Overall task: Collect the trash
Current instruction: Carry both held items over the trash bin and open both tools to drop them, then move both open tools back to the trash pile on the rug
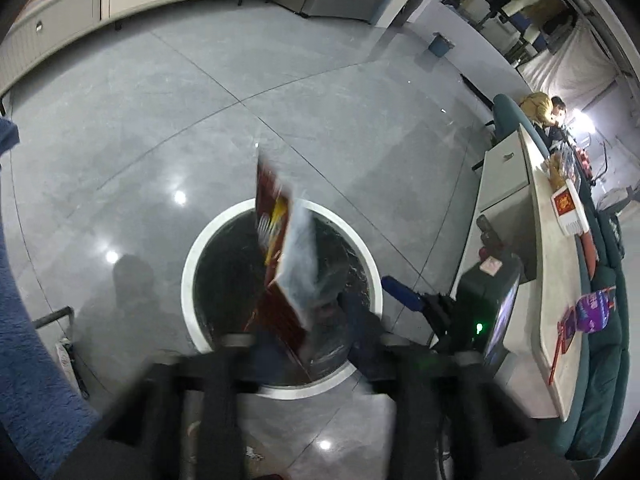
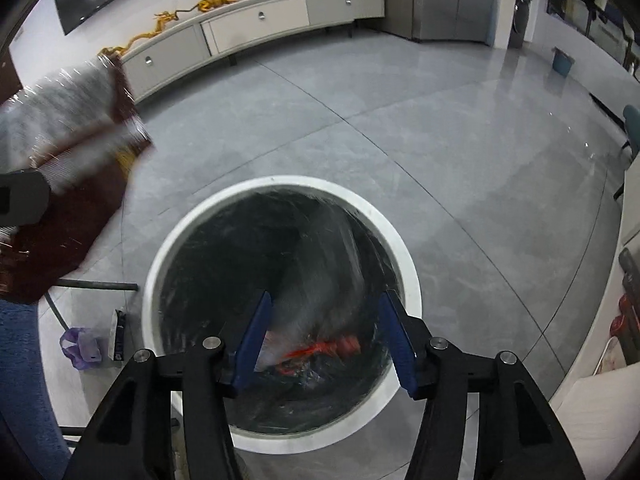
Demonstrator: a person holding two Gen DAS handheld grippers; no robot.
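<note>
Snack wrapper: crinkled foil bag, dark red outside with yellow print and a silvery inner face; it stands on edge over the open mouth of the bin, its lower end at your left gripper. Motion blur smears that gripper's fingers, so you cannot tell how wide its jaws stand or whether they have hold of the bag. In the right wrist view the same wrapper sits far left, clear of the bin's rim

Bin: round, with a smooth white rim, lined in glossy black plastic; a red-orange scrap and blurred silvery trash lie at the bottom

Your right gripper: blue flat pads on black linkages, jaws spread wide with nothing between them, hovering over the near half of the opening, both tips inside the rim's outline

Floor: large grey polished tiles, thin seams, lamp glare; broad open room beyond the bin on the far and right sides

Left of the bin: a purple plastic bag and a small flat box lie near the rim, under a grey metal bar

Right edge: a curved pale countertop bearing a purple packet and a red-and-white carton

Far wall: long low white cabinet with round pulls
</note>
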